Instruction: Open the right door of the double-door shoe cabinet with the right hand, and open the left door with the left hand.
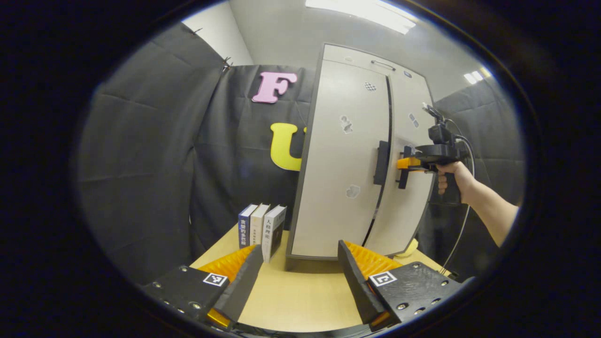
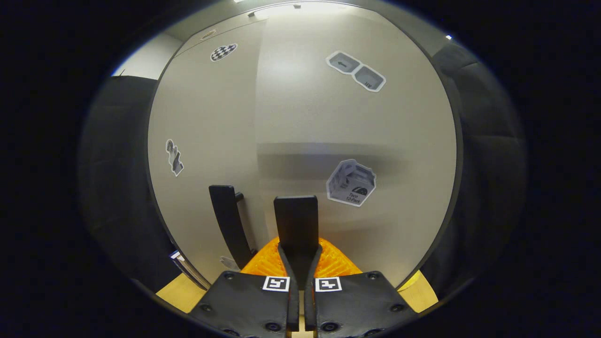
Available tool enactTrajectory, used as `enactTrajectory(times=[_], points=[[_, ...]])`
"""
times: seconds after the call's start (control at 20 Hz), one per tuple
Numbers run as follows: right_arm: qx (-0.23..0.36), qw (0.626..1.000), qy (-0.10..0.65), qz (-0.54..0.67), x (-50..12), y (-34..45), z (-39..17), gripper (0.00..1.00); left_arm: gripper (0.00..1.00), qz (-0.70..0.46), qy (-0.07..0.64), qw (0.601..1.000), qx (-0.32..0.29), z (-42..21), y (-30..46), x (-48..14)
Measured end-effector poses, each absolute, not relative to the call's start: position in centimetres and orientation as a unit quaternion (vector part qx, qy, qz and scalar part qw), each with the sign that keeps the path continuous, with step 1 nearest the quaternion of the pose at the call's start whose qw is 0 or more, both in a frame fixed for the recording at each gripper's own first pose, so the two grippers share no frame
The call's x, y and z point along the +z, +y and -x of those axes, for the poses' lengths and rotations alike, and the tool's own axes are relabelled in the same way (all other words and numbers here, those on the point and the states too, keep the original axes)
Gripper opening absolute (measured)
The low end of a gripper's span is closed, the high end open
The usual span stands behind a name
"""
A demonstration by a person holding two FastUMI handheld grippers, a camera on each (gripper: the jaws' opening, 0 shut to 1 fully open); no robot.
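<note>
While cabinet (image 1: 347, 155) is standing on table (image 1: 300, 300) beside books (image 1: 260, 230), right gripper (image 2: 297, 263) is clamping right door handle (image 2: 296, 225); left gripper (image 1: 300, 277) is hovering wide open, holding nothing.

Each gripper has black finger mounts with silver screws and a small square black-and-white marker. The right gripper (image 1: 402, 163) carries a black camera on top, with thin cables hanging down. The person's forearm (image 1: 488, 209) is bare, without sleeve.

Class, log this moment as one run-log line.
right gripper: shut on right door handle | left gripper: open, back from cabinet | left door handle: untouched | doors: closed
</note>
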State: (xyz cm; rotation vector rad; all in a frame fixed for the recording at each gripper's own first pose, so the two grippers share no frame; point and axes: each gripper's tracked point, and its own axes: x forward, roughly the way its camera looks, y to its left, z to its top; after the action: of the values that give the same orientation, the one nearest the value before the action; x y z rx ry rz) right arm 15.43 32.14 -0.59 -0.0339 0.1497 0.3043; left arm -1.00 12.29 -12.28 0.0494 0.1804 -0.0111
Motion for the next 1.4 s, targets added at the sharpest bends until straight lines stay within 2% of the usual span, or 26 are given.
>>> enactTrajectory(times=[0.05,0.1,0.2,0.3,0.35,0.55,0.6,0.65,0.7,0.8,0.9,1.0,1.05,1.2,1.25,1.4], points=[[0.158,0.985,0.073,0.013,-0.4,31.7,-14.8,0.06,0.9,-0.027,0.089,0.996,-0.007,1.2,11.9,-12.1],[0.165,0.984,0.073,0.01,-0.1,31.0,-14.0,0.06,0.96,-0.028,0.087,0.996,-0.007,1.3,11.4,-12.1],[0.178,0.981,0.073,0.009,0.2,29.9,-12.7,0.03,0.96,-0.028,0.083,0.996,-0.003,1.8,10.5,-11.8],[0.187,0.98,0.072,0.01,-0.1,29.8,-12.0,0.06,0.96,-0.028,0.081,0.996,0.002,2.5,9.4,-11.4],[0.19,0.979,0.071,0.01,-0.1,29.6,-11.6,0.03,0.93,-0.028,0.082,0.996,0.006,2.9,8.7,-11.1],[0.208,0.975,0.072,0.01,-0.1,28.0,-9.6,0.06,0.93,-0.029,0.081,0.996,0.005,4.9,5.8,-9.8],[0.214,0.974,0.073,0.011,-0.2,27.4,-9.0,0.03,0.9,-0.033,0.078,0.996,0.006,5.4,5.3,-9.5],[0.217,0.973,0.073,0.012,-0.2,27.0,-8.7,0.03,0.93,-0.039,0.078,0.996,0.009,5.9,4.9,-9.4],[0.22,0.973,0.073,0.011,-0.2,26.8,-8.5,0.03,0.9,-0.043,0.081,0.996,0.014,6.5,4.6,-9.6],[0.229,0.971,0.073,0.011,-0.1,26.4,-8.2,0.03,0.93,-0.051,0.079,0.995,0.028,7.6,3.9,-9.5],[0.242,0.967,0.075,0.012,-0.2,26.2,-7.8,0.03,0.9,-0.05,0.076,0.995,0.037,8.5,2.9,-9.4],[0.252,0.965,0.074,0.012,-0.2,25.4,-7.1,0.03,0.93,-0.048,0.076,0.995,0.044,9.1,2.2,-9.6],[0.256,0.964,0.072,0.011,-0.2,25.0,-6.8,0.03,0.9,-0.045,0.079,0.995,0.047,9.3,1.9,-9.8],[0.264,0.962,0.068,0.009,-0.1,23.2,-5.7,0.06,0.9,-0.042,0.084,0.994,0.057,10.2,0.7,-10.1],[0.266,0.961,0.067,0.008,-0.1,22.4,-5.3,0.03,0.93,-0.042,0.081,0.994,0.057,10.5,0.2,-9.8],[0.272,0.96,0.065,0.004,0.0,20.2,-4.5,0.06,0.9,-0.04,0.078,0.995,0.056,10.8,-1.3,-9.8]])
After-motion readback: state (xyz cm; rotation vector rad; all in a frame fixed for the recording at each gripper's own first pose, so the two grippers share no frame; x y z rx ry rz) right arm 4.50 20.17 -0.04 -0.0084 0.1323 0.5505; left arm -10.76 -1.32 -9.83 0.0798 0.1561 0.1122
